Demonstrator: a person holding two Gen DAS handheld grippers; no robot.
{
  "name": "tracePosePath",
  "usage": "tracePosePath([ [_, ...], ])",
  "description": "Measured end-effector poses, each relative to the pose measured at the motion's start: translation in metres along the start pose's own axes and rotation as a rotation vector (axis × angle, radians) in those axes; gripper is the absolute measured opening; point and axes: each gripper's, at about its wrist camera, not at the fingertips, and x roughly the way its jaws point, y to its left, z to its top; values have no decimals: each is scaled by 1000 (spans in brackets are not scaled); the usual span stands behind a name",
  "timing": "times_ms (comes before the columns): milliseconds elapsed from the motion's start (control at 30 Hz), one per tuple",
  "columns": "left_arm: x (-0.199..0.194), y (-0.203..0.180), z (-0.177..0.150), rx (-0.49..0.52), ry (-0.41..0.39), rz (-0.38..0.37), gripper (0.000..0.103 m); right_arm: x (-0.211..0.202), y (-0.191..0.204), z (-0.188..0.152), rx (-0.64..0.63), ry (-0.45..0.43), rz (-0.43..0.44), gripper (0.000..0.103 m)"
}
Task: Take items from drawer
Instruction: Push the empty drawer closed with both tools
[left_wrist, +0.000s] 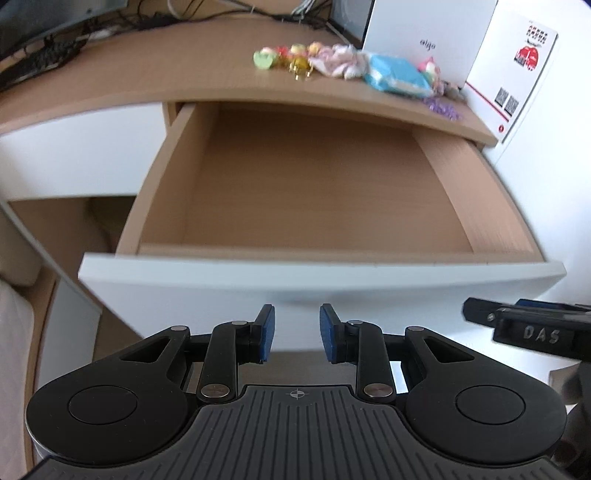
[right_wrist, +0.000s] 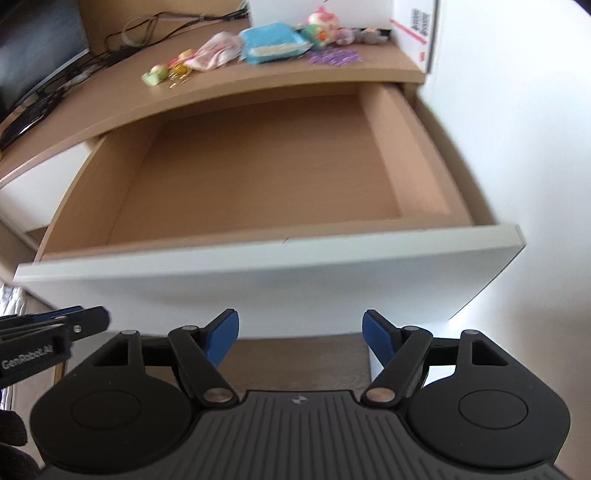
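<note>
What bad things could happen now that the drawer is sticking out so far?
The drawer is pulled far out, and both grippers, left gripper and right gripper, hang open just below its white front; lifting either one could bump it. The small things sit near the desk's curved edge, right above the drawer, so a knock might tip some back in.

The drawer (left_wrist: 314, 192) is pulled fully open at frame centre, its tan wooden floor bare behind a white front panel. The items (left_wrist: 354, 68), a blurred colourful row including a blue packet (left_wrist: 397, 75), are seen at upper centre.
</note>
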Motion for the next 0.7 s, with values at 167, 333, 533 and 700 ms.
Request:
tracePosePath([
  [167, 7, 6, 4, -31, 15, -16, 29, -1, -5, 13, 9, -13, -8, 75],
  [333, 6, 11, 8, -42, -3, -44, 29, -16, 0, 18, -5, -123, -13, 75],
  [533, -28, 20, 9, 33, -107, -78, 29, -26, -1, 34, 2, -144, 3, 77],
  [700, -16, 34, 9, 49, -89, -48, 29, -8, 2, 22, -3, -109, -20, 77],
])
